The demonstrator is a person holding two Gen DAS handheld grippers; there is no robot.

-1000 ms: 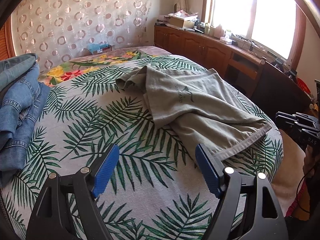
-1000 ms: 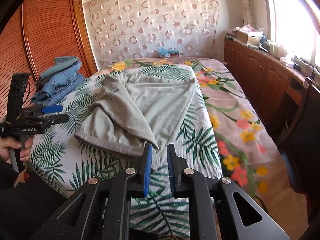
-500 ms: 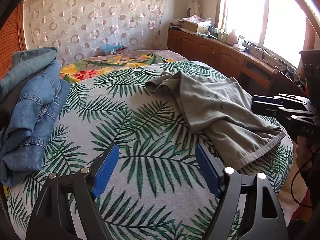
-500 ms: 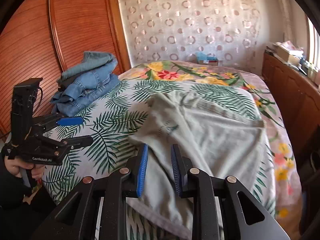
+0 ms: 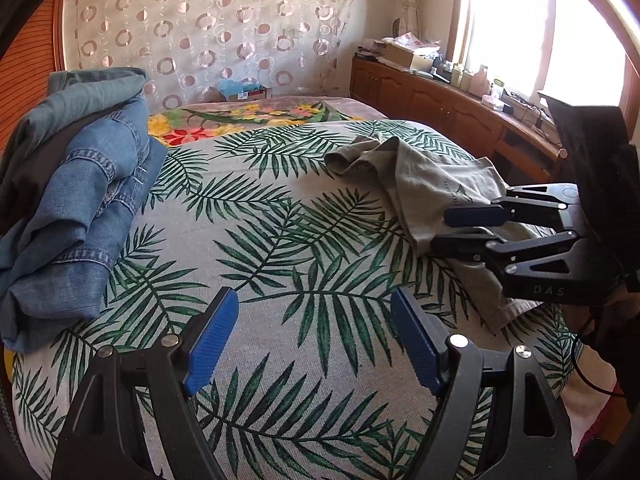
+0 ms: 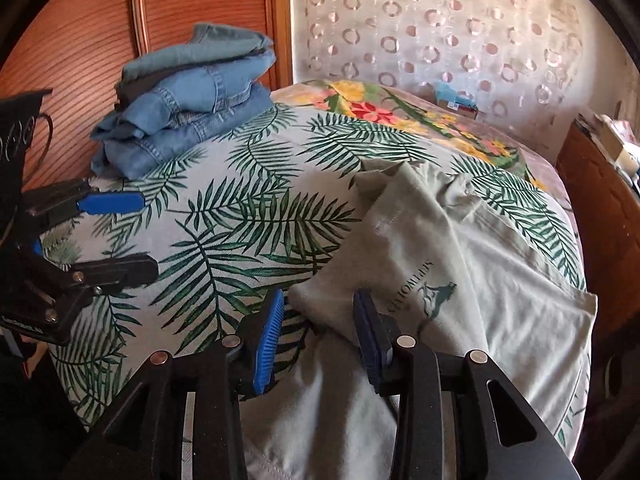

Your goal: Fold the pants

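Clearly the work sits at the approach-and-grasp step: the grey-green pants (image 6: pixel 460 280) lie crumpled and partly doubled over on the right side of the palm-leaf bedspread (image 5: pixel 260 240), with no neat fold made yet. The right gripper (image 6: pixel 320 332) hangs low over the near folded edge of the pants, where a small printed logo (image 6: pixel 436 294) shows. Its jaws stand partly apart and have just been opening. Cloth lies under and between the blue pads (image 6: pixel 268 344), but the pads do not press on it, so nothing is held. The left gripper (image 5: pixel 316 344) hovers over bare bedspread, well apart from the pants, its jaws wide and empty.

Next, I judge, the right jaws need to come down on that doubled edge and close on it. The left gripper has to cross over to a second hold before the cloth can be spread flat.

Compared with a second ago, the right gripper's jaws were nearly shut and sat in front of the hem. Its view has since swung left, bringing the stack of denim jeans (image 6: pixel 188 100) by the wooden wardrobe (image 6: pixel 100 40) into sight. In the left wrist view the right gripper now reaches over the pants, where earlier it only showed at the frame's edge.
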